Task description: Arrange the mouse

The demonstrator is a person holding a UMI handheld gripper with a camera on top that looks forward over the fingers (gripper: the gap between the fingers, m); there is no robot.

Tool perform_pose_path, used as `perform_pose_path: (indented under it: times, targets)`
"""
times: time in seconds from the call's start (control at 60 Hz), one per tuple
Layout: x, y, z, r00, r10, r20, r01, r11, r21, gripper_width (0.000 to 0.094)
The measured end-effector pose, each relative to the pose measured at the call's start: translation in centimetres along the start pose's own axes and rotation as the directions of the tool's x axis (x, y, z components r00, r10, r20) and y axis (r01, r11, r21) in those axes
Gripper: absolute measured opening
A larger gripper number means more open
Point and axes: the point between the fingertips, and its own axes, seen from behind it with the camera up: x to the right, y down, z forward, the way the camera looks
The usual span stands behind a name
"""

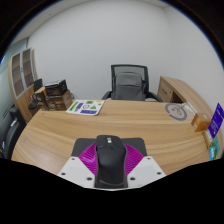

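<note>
A black computer mouse (109, 160) sits between my gripper's two fingers, its front end pointing away over the wooden table (110, 122). Both purple pads (90, 155) press against its sides, so my gripper (110, 160) is shut on the mouse. It appears held above the near part of the table. The underside of the mouse is hidden.
A black office chair (129, 82) stands behind the table's far edge. A green and white booklet (85, 106) lies at the far left of the table. A cardboard box (178, 110) and a blue item (217, 122) sit at the right. Shelves (22, 75) stand at the left wall.
</note>
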Motion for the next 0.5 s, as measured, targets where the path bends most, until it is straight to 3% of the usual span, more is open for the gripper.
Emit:
perform_pose_path:
  times: [0.283, 0.45, 0.5]
  targets:
    - [-0.6, 6.9, 4.3, 0.998, -0.047, -0.043, 0.043, 0.995, -0.086, 0.0351]
    - [-0.4, 7.0, 4.5, 0.998, -0.048, -0.048, 0.044, 0.996, -0.074, 0.0556]
    - [-0.2, 6.7, 4.2, 0.998, -0.046, -0.053, 0.042, 0.997, -0.071, 0.0775]
